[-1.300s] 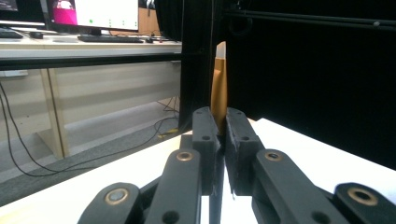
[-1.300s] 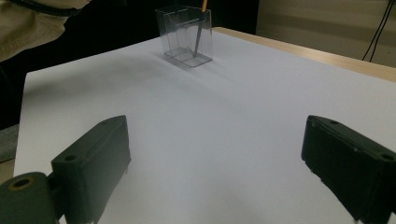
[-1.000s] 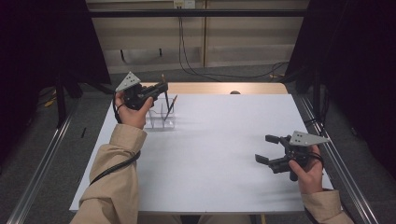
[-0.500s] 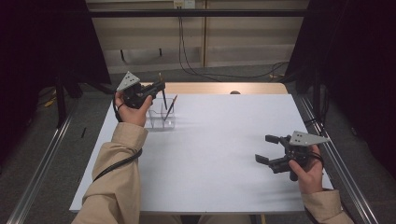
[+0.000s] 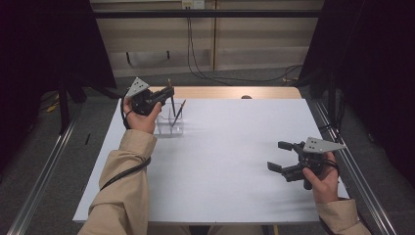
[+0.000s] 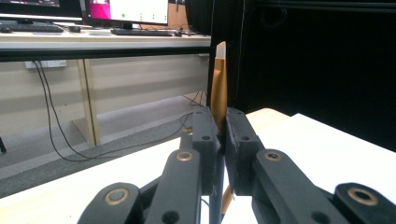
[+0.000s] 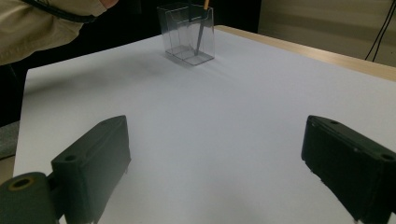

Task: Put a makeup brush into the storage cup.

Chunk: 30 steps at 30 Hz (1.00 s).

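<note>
At the upper left of the high view, the left claw (image 5: 169,94) is clenched on a pencil (image 5: 172,100), holding it directly above a clear plastic holder (image 5: 170,126) that stands on the white bench (image 5: 230,161). The pencil hangs nearly upright, its lower end dipping into the holder, where a second pencil (image 5: 179,112) leans to the right. In the left gripper view, the wooden shaft (image 6: 219,88) rises at the centre of the frame, pinched between the two black pads of the left claw (image 6: 221,135), with a further stretch of it showing below them.

At the lower right of the high view, the right claw (image 5: 281,155) rests low over the bench in the person's hand, released, its jaws spread wide with nothing between them, well apart from the holder. The right gripper view has the right claw (image 7: 215,154) at the bottom of the frame and the holder (image 7: 187,35) at the top centre, an orange-tipped pencil (image 7: 201,23) standing inside it, with a tan sleeve (image 7: 46,21) at the upper left.
</note>
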Tool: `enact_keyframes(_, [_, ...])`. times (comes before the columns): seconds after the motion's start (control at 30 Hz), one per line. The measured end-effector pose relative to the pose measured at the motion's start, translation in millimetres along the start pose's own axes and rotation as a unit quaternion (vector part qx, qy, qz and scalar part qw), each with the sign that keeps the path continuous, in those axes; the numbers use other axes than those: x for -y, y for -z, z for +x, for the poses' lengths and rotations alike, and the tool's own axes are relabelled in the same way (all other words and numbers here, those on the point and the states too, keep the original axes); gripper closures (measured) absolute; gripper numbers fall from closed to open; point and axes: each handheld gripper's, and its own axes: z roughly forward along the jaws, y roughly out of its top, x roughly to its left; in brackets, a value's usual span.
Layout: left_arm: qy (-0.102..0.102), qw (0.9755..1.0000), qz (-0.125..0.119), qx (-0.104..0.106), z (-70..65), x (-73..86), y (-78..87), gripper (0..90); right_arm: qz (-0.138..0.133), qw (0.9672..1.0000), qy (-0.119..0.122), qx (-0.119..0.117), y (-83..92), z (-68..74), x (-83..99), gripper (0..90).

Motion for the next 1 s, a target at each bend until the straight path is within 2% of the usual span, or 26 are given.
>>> enact_keyframes(0.23, [-0.005, 0.9999, 0.007, -0.009, 0.5, 4.1, -0.2, 83.8, 0.003, 1.0, 0.003, 0.002, -0.1, 0.8, -0.3, 7.7])
enact_keyframes(1.0, [0.003, 0.9999, 0.014, 0.0, -2.7, 20.1, -0.5, 83.7, 0.003, 1.0, 0.006, -0.001, -1.0, 1.4, -0.6, 7.7])
